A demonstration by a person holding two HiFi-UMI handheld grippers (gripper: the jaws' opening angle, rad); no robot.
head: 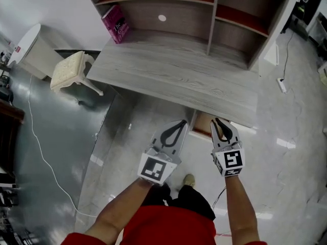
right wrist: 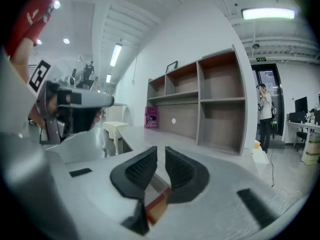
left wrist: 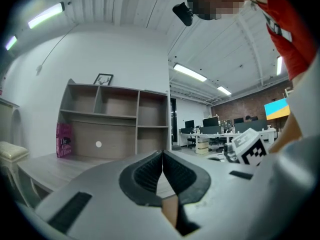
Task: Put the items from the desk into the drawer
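A pink book [head: 116, 24] leans upright at the back left of the grey wooden desk [head: 179, 78], under the shelf unit; it also shows as the pink book [left wrist: 64, 140] and pink book [right wrist: 151, 117]. Below the desk's front edge a drawer [head: 203, 127] stands partly pulled out, its brown inside showing. My left gripper [head: 182, 122] hovers just left of the drawer, jaws shut together with nothing in them. My right gripper [head: 218, 121] hangs over the drawer's right part, jaws a narrow gap apart and empty.
A cream stool [head: 69, 69] stands at the desk's left end, a white round table [head: 25, 42] beyond it. A white cable runs over the floor on the left. A power strip [head: 281, 84] lies right of the desk. A person [right wrist: 264, 114] stands by the doorway.
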